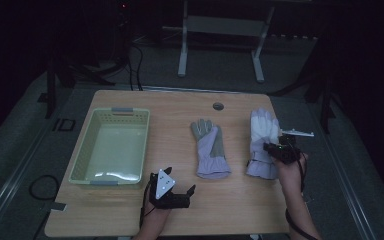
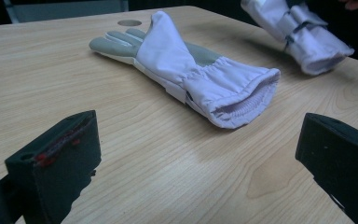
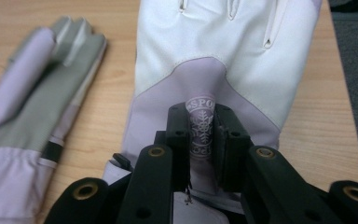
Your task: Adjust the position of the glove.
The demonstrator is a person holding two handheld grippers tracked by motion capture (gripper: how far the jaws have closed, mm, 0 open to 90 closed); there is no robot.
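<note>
The white glove (image 3: 223, 56) is pinched at the back of the hand: your right gripper (image 3: 201, 135) has bunched a fold of fabric, the one with the snowflake badge, between its jaws, and they are clamped tight on it. In the high view that glove (image 1: 262, 135) lies at the right side of the table (image 1: 180, 215), fingers pointing away from you, with your right gripper (image 1: 280, 150) over its cuff end.

Nearest you, your left gripper (image 1: 172, 195) rests on the table's front edge, jaws spread wide with nothing between them. Ahead of it lies the second glove (image 2: 191, 74), grey palm panel showing and its elastic cuff (image 2: 242, 100) facing you, well apart from those jaws.

Further left sits the pale green basket (image 1: 87, 150), with nothing in it.

Watch the grip: you hold only a thin ridge of cloth, so I judge it could slide out under the glove's own weight if you swing fast. The dangling cuff and fingers could also drag across the second glove (image 1: 210, 147) on the way over, or catch the basket rim.
</note>
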